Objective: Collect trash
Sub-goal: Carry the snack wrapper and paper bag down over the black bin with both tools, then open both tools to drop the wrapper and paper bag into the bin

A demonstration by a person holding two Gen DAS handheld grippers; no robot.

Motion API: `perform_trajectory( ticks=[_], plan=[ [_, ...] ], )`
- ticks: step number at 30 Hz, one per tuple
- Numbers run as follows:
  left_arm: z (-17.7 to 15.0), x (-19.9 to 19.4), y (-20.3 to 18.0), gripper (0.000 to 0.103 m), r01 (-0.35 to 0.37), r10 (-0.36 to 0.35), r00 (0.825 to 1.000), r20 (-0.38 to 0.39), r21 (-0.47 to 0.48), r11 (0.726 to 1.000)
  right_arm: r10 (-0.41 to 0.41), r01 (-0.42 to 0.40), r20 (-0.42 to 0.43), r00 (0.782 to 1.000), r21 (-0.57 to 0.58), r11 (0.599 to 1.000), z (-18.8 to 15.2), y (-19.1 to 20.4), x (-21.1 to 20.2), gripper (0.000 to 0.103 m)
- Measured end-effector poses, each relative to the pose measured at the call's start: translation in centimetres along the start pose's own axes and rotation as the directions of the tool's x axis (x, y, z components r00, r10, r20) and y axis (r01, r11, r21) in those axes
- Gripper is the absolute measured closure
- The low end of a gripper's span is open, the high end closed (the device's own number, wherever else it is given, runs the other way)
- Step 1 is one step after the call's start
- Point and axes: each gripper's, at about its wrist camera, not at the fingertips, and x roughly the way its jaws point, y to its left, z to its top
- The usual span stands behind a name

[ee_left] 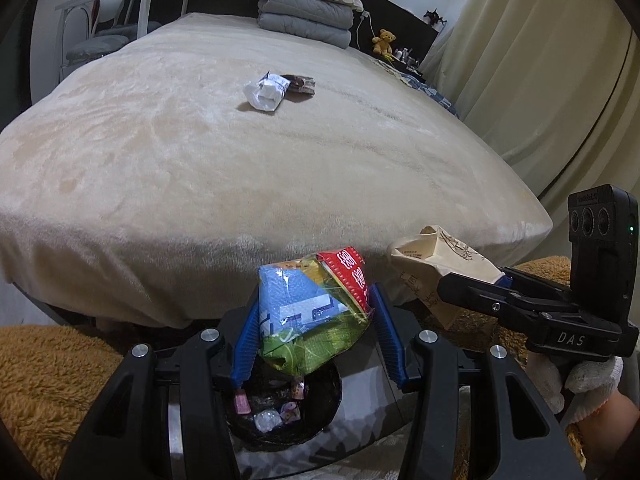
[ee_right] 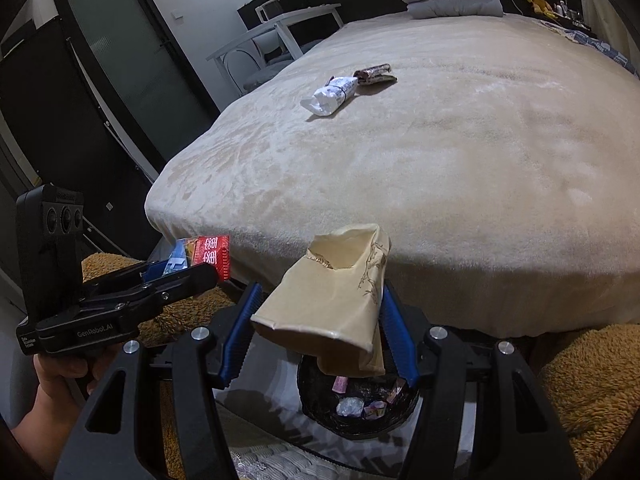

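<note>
A colourful snack wrapper [ee_left: 312, 312] was clamped in the left gripper [ee_left: 314, 320] and a crushed paper cup [ee_right: 332, 312] in the right gripper [ee_right: 320, 328], both held above the black trash bin [ee_right: 356, 428], apparently for dropping. Two wrappers [ee_left: 276, 90] were left on the bed [ee_left: 200, 152].

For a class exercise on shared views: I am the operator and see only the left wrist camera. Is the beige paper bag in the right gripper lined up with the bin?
Observer: Yes. Seen along the right gripper, the paper bag hangs directly over the black bin.
Operator: Who holds my left gripper?
Observer: A bare hand grips the left gripper, which clamps the colourful wrapper.
Operator: Anything further left?
Observer: A dark door with frosted glass.
</note>
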Motion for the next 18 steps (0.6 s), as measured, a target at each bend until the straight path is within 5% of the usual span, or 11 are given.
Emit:
perform_trajectory(
  ticks=[9, 18],
  plan=[
    [-1.2, 2.9, 0.4, 0.054, -0.006, 0.003, 0.991, -0.134, -0.023, 1.0, 0.055, -0.037, -0.146, 0.988, 0.12, 0.992, -1.0, -2.1, 2.9, 0.043],
    [-2.5, 6.6, 1.8, 0.054, -0.042, 0.017, 0.953, -0.304, -0.076, 0.996, 0.058, -0.003, -0.288, 0.956, 0.187, 0.982, -1.8, -3.6, 6.9, 0.043]
  ],
)
